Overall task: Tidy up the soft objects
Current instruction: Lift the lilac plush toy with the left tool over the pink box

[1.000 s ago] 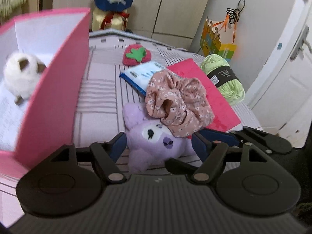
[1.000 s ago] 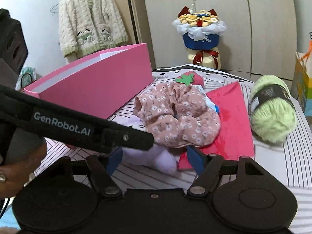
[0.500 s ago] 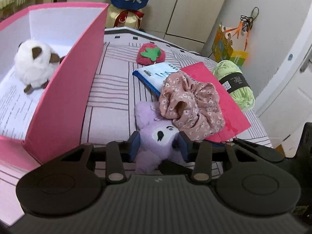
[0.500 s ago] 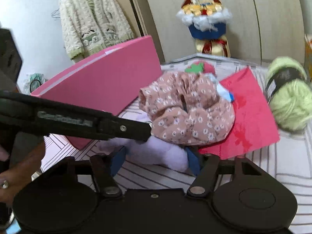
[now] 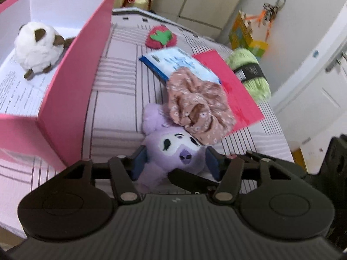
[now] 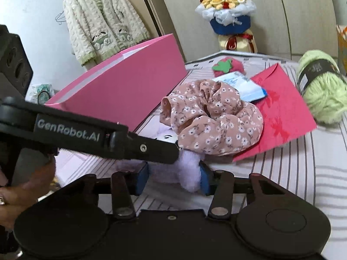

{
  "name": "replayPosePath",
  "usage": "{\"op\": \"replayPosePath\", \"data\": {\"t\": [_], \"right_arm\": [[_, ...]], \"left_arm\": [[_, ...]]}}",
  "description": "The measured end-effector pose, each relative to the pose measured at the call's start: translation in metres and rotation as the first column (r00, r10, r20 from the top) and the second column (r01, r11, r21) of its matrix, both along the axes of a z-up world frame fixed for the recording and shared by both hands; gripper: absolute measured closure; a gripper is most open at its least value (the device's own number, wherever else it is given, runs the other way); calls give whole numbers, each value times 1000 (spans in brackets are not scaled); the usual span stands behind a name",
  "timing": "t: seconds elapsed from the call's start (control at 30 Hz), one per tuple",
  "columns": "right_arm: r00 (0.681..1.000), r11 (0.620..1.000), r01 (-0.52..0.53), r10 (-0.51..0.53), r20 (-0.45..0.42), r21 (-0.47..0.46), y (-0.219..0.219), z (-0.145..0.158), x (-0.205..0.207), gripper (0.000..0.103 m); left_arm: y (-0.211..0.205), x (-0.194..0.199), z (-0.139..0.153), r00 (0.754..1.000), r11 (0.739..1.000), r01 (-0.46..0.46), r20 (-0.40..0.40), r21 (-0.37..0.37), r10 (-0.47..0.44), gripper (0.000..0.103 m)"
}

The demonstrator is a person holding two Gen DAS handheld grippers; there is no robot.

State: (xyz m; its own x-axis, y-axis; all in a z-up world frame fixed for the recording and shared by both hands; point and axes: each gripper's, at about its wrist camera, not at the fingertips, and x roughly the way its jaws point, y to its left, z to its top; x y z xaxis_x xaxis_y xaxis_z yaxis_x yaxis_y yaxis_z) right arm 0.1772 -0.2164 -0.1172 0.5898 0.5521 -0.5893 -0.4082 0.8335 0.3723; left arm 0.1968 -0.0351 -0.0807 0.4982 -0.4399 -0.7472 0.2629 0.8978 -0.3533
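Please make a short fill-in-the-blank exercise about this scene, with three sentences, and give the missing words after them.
1. Both grippers, the left gripper and the right gripper, have their pads on the ______ plush toy.
2. The floral scrunchie rests partly on the plush toy and partly on the ______ paper sheet.
3. The white and brown plush lies inside the ______ box.

Missing words: purple; red; pink
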Motion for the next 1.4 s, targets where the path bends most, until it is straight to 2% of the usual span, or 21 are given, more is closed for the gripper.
{"op": "replayPosePath", "data": {"t": [0.1, 0.27, 0.57, 0.73, 0.9, 1.07, 1.4], "right_arm": [[999, 999, -16, 18, -40, 36, -1, 7, -5, 50], [994, 997, -42, 48, -95, 63, 4, 21, -11, 51], [984, 996, -91, 92, -155, 16, 20, 45, -32, 51], [982, 993, -114, 110, -151, -22, 32, 58, -47, 52], [980, 989, -140, 131, -150, -54, 44, 76, -61, 52], [981, 981, -166, 155, -113, -97, 59, 95, -72, 52], [985, 974, -167, 172, 18, -155, 95, 133, -78, 52]], "left_arm": [[1, -6, 8, 999, 999, 41, -36, 26, -40, 40], [9, -16, 24, 994, 997, 77, -83, 29, -74, 37], [25, -40, 44, 986, 992, 123, -120, 38, -117, 37], [37, -53, 51, 983, 992, 128, -134, 22, -124, 37], [50, -68, 63, 983, 990, 139, -118, 10, -137, 37], [63, -79, 77, 985, 989, 151, -89, -1, -151, 37], [99, -90, 110, 991, 992, 128, 48, -20, -127, 37]]}}
